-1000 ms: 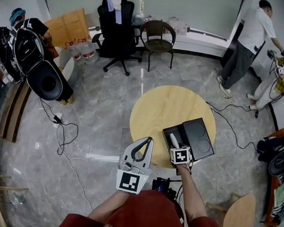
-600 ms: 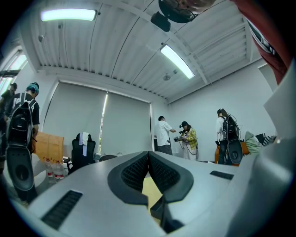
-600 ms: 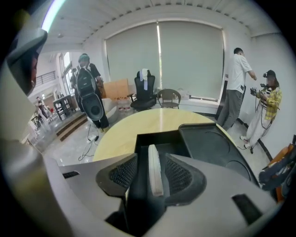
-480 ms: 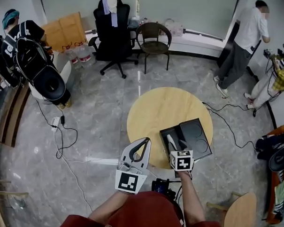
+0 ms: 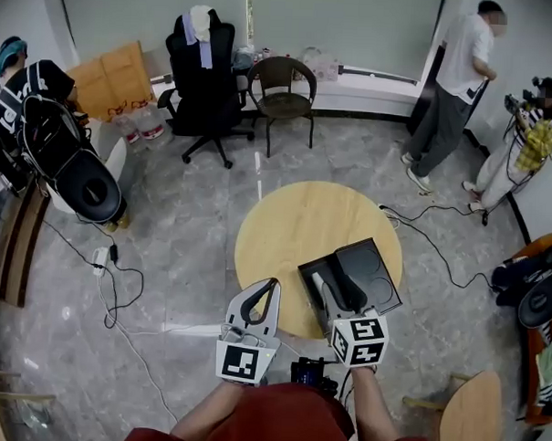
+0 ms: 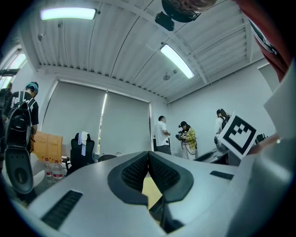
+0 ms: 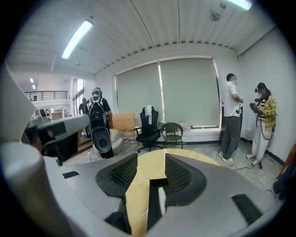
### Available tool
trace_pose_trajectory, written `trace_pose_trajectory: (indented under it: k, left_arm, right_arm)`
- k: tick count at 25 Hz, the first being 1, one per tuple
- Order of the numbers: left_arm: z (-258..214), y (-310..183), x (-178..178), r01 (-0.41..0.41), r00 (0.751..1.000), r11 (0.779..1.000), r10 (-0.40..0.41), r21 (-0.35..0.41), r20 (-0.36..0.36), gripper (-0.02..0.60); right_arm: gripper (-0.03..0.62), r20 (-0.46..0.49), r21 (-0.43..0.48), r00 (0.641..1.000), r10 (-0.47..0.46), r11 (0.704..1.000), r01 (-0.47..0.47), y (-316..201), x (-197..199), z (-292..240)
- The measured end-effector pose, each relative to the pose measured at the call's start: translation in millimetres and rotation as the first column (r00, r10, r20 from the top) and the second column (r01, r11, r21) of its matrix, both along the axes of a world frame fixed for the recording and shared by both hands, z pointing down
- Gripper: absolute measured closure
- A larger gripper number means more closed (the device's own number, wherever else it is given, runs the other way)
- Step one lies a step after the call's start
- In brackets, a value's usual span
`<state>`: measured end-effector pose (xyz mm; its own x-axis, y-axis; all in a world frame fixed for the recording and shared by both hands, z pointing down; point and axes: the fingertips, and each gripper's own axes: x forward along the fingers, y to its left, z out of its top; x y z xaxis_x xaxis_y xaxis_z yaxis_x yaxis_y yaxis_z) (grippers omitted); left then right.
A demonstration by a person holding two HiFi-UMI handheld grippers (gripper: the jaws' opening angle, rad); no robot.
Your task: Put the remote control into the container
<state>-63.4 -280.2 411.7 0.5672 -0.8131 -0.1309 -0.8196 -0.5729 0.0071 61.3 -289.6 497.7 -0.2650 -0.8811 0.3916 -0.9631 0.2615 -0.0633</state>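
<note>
The white remote control (image 5: 320, 288) lies inside the open black container (image 5: 304, 272) on the near right part of the round wooden table (image 5: 294, 225). My right gripper (image 5: 342, 291) hovers over the container's near edge, open, with nothing between its jaws. In the right gripper view the remote control (image 7: 162, 200) and the container (image 7: 152, 206) show in the gap below the right gripper (image 7: 150, 161). My left gripper (image 5: 268, 288) is shut and empty at the table's near left edge. The left gripper (image 6: 148, 153) points out across the room.
The container's black lid (image 5: 373, 268) lies open to its right. A cable (image 5: 421, 235) runs along the floor by the table. An office chair (image 5: 205, 66) and a brown chair (image 5: 284, 87) stand beyond it. Two people (image 5: 451, 86) are at the far right, and a wooden seat (image 5: 464, 420) is at the near right.
My right gripper has drawn back from the container toward the person's body, leaving the remote control inside. The left gripper has hardly moved. The head view has shifted.
</note>
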Motion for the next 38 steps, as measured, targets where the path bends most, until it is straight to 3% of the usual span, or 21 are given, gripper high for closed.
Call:
trace_pose_trajectory:
  k: [4,8,16,20,23,26,29,38]
  left_arm:
    - [-4,-1,9,-0.022,1.000,1.000,0.022,-0.009,-0.010,0.566]
    - [-8,-3,13,-0.032,0.999,0.999,0.032,-0.020,-0.014,0.566]
    - [-8,-5,32,-0.077,0.997,0.997,0.077,-0.013,0.004,0.566]
    - [-2,-4,35,-0.091,0.993,0.995,0.093,-0.032,0.068,0.566]
    - [-13,-4,39,-0.093,0.996,0.996,0.094,-0.014,0.014,0.566]
    - [-12,0,41,-0.106,0.994,0.994,0.106,-0.018,0.036,0.566]
    - [-15,0,40,-0.098,0.995,0.995,0.098,-0.006,0.001,0.566]
    - [-5,2,38,-0.102,0.991,0.994,0.105,-0.045,0.082,0.566]
  right_arm:
    - [0.414,-0.049,0.137,0.999,0.023,0.990,-0.016,13,9,-46]
    - [0.414,-0.018,0.250,0.999,0.046,0.967,-0.041,27,14,-86]
    - [0.414,-0.007,0.370,0.996,0.094,0.925,-0.085,47,31,-126]
    - [0.414,0.015,0.393,0.993,0.120,0.912,-0.116,50,38,-132]
    - [0.414,0.017,0.409,0.993,0.118,0.905,-0.115,52,41,-135]
    - [0.416,0.008,0.415,0.995,0.104,0.904,-0.098,55,39,-134]
    - [0.422,0.000,0.410,0.996,0.093,0.908,-0.085,54,35,-134]
    - [0.547,0.003,0.376,0.996,0.090,0.923,-0.084,51,31,-124]
